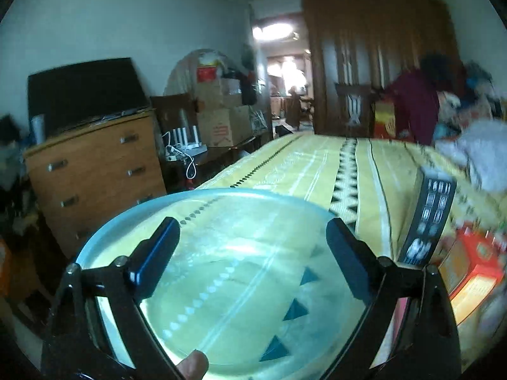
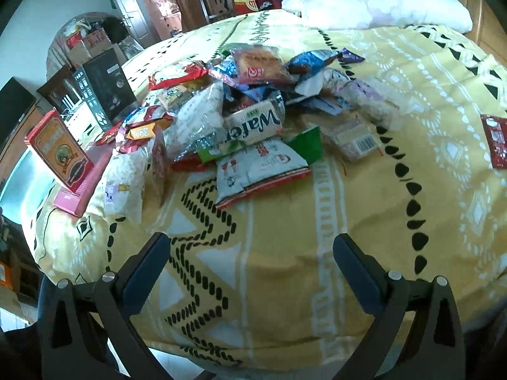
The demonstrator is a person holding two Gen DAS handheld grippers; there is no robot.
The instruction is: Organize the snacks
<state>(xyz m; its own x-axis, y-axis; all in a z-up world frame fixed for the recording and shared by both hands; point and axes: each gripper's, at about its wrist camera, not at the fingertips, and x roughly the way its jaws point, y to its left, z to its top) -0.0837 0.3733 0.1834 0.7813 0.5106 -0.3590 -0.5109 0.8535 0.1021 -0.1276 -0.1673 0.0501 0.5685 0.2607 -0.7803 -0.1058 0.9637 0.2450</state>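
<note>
A heap of snack packets (image 2: 253,117) lies on the yellow patterned bed cover (image 2: 285,269), with a wafer pack (image 2: 253,125) in the middle. A red box (image 2: 58,152) stands on a pink box (image 2: 82,183) at the left, and a black box (image 2: 104,85) stands behind them. My right gripper (image 2: 250,250) is open and empty, in front of the heap. My left gripper (image 1: 253,240) is open above a clear plastic tub (image 1: 221,278) on the bed; the black box (image 1: 427,218) and red box (image 1: 469,272) are to its right. A fingertip (image 1: 193,364) shows at the bottom.
A lone red packet (image 2: 494,142) lies at the right of the cover. A white pillow (image 2: 380,3) lies at the far end. Beside the bed stand a wooden chest of drawers (image 1: 95,174), cardboard boxes (image 1: 221,117) and a dark wardrobe (image 1: 374,63).
</note>
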